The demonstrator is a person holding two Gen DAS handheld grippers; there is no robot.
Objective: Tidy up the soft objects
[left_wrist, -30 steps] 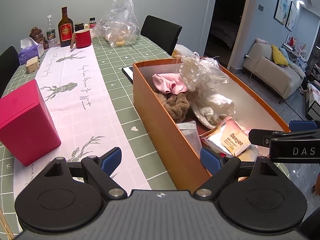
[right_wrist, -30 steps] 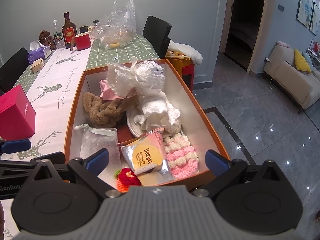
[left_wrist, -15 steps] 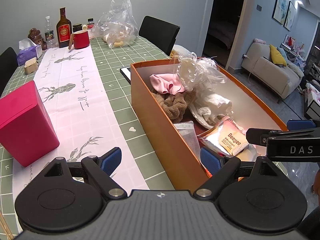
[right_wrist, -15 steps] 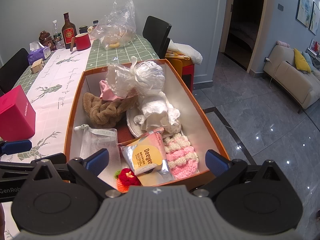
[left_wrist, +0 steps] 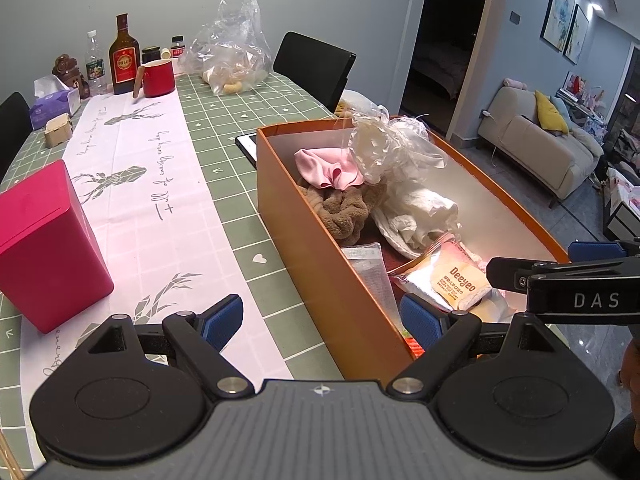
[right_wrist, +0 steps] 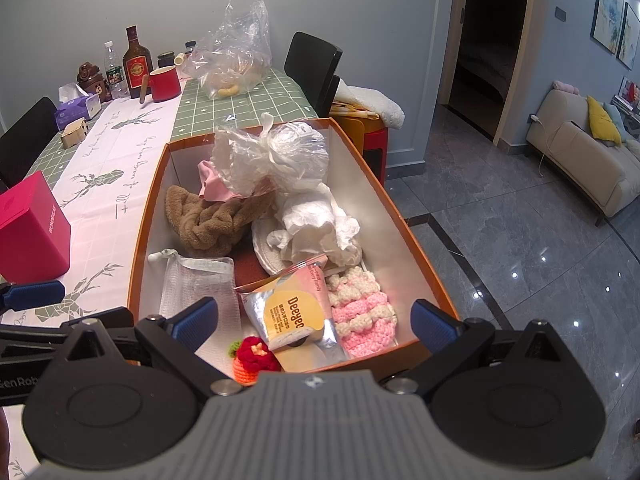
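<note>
Both grippers hover spread wide and empty at the near end of the box (right_wrist: 420, 240). The right gripper (right_wrist: 314, 318) sits over the packet (right_wrist: 292, 312) and pink knit (right_wrist: 362, 312); the left gripper (left_wrist: 320, 316) straddles the box's left wall, towel (left_wrist: 340, 210) ahead.

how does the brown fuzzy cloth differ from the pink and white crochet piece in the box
The brown fuzzy cloth is one plain colour and lies twisted and bunched up; the pink and white crochet piece is striped and lies fairly flat. The brown one sits mid-box by the left wall, the crochet one at the near right corner. Both lie in the orange box.
</note>
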